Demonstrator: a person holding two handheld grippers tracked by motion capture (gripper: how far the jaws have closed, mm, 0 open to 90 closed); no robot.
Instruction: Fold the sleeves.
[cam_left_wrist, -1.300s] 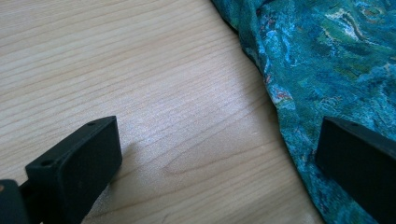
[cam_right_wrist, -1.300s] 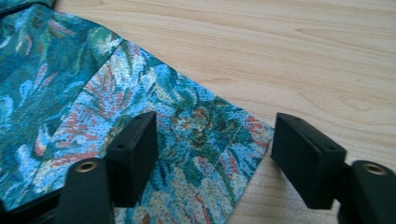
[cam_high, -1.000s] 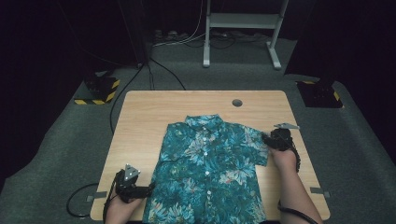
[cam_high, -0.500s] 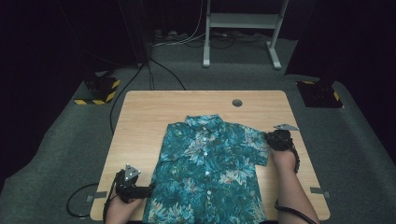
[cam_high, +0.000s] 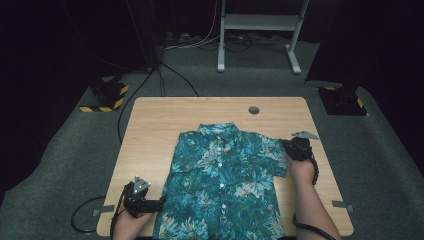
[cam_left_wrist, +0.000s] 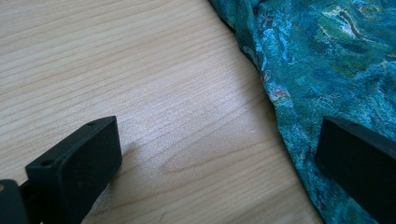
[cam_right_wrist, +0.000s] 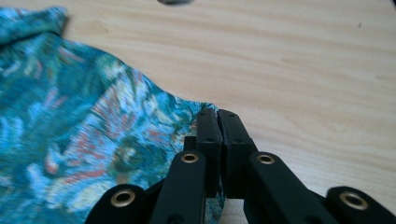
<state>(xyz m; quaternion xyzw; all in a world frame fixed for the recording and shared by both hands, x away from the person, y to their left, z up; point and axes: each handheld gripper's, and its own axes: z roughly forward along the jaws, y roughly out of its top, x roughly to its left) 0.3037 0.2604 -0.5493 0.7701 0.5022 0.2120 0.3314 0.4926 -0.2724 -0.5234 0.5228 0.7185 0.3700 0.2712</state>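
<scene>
From above, a teal flowered shirt (cam_high: 222, 185) lies flat and buttoned on the wooden surface (cam_high: 155, 130), collar toward the far edge. The right gripper view shows what the high view cannot: the right gripper (cam_right_wrist: 218, 116) has just been closing, its fingers now pinched together on the sleeve edge (cam_right_wrist: 194, 105). The left gripper (cam_left_wrist: 219, 154) has fingers spread wide, straddling the shirt's hem. No writing is readable. The sleeve has barely shifted from a second ago.

The floral shirt (cam_high: 222, 187) covers the tabletop's (cam_high: 165, 125) middle down to the near edge. Bare wood lies open along the far edge and both sides. A small round hole (cam_high: 254, 110) marks the far edge.
</scene>
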